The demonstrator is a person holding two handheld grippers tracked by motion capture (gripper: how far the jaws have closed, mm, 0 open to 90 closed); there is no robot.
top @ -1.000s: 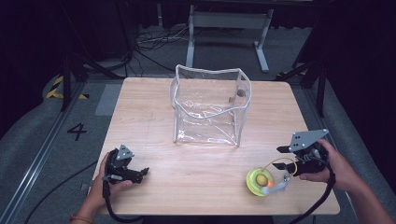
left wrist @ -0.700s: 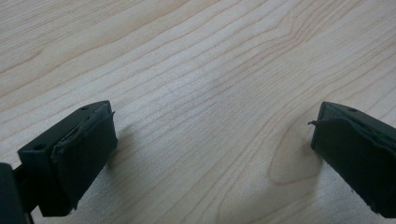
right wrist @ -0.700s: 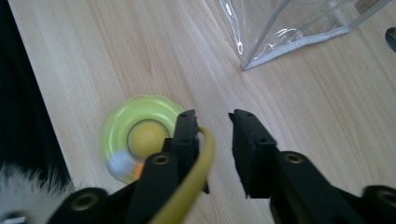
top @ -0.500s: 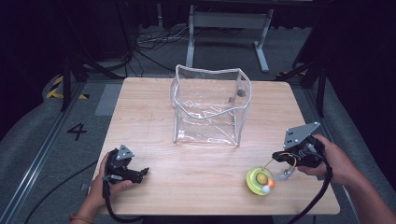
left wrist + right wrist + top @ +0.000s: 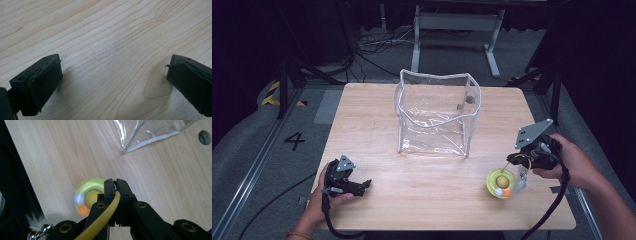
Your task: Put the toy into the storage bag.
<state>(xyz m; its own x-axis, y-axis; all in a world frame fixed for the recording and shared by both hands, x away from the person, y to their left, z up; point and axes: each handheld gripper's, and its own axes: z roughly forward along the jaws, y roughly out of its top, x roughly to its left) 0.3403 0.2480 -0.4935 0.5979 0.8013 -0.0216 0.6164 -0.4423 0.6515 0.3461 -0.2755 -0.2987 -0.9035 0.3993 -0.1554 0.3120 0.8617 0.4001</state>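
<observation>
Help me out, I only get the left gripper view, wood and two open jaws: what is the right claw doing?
Observer: The right claw is shut on a thin yellow stem.
Operator: A stem of what?
Observer: It runs to a green ring with a yellow ball in its middle, near the front right corner of the table.
Operator: Anything else out there?
Observer: A clear bag stands open at mid-table, apart from the ring.
</observation>
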